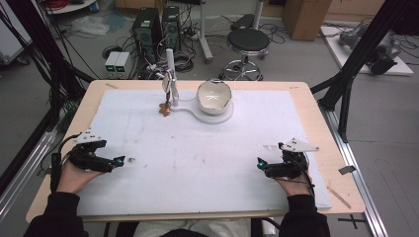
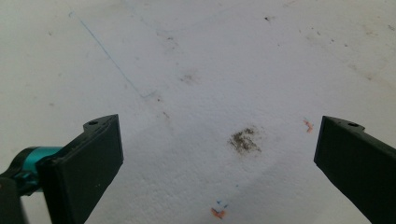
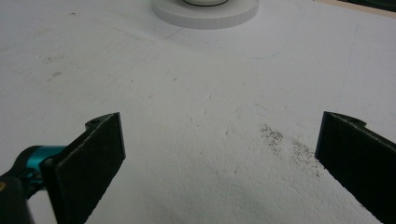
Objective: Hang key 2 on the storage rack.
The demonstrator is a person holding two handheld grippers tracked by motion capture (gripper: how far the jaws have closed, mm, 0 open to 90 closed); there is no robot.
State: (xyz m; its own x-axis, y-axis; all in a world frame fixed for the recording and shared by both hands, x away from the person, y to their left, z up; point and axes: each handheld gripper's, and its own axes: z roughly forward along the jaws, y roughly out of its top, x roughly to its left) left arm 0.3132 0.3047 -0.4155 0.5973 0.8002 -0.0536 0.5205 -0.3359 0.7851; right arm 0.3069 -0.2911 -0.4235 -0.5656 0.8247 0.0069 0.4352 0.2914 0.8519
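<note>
wooden table (image 1: 316,106) carries a white foam sheet (image 1: 207,163) that covers nearly the whole top; bare wood shows as a narrow margin along the far edge, both side edges and the near edge. sheet surface is scuffed, with a dark smudge (image 2: 244,140) and small orange marks in the left gripper view, and a scatter of dark specks (image 3: 292,147) in the right gripper view.

middle of the sheet is open from the near edge up to the far items, wide unobstructed room between the two hands.

far centre: a white bowl (image 1: 214,95), rim chipped on its right side, sits on a round white base (image 1: 222,117); the base edge also shows at the top of the right gripper view. just left of it an upright white stand (image 1: 170,79) with wires, and a small brown object (image 1: 164,109) at its foot; cannot tell what it is.

left gripper (image 1: 120,161) rests near the left edge of the sheet, pointing inward; jaws spread wide, nothing between them, foam below. right gripper (image 1: 260,164) rests near the right edge, pointing inward, jaws likewise spread wide and empty. both are well apart from the bowl and from each other.
</note>
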